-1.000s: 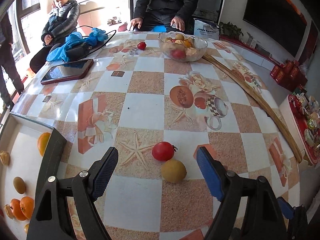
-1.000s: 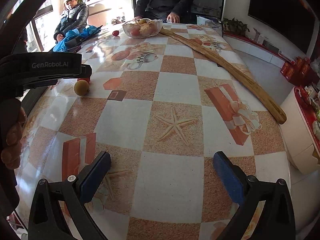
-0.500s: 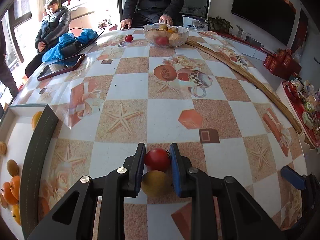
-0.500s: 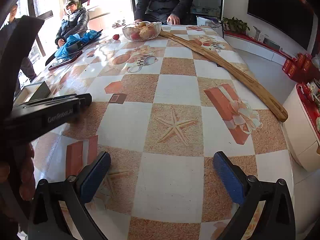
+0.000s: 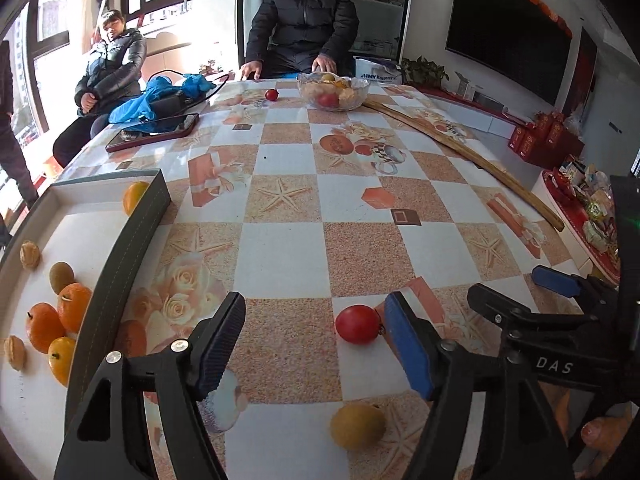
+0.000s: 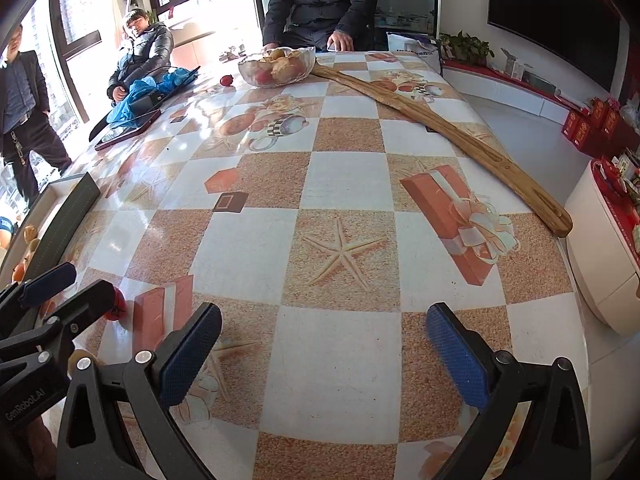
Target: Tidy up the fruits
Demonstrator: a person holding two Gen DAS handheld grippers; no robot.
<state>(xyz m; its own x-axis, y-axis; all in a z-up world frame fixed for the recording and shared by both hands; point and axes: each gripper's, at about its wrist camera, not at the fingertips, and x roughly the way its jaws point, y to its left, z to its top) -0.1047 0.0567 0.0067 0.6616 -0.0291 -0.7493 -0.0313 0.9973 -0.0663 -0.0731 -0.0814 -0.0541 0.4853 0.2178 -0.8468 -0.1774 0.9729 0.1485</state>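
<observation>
With both jaws spread wide, the left gripper (image 5: 316,344) hovers over the tomato (image 5: 357,324), stem toward three o'clock, touching its right finger, while the right gripper (image 6: 324,344) gapes empty.

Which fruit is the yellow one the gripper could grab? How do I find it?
Find the grey-walled tray at the table's left edge, then the open left gripper beside it. The yellow fruit lies loose nearest the camera, plain yellow, unlike the red tomato just beyond.
</observation>
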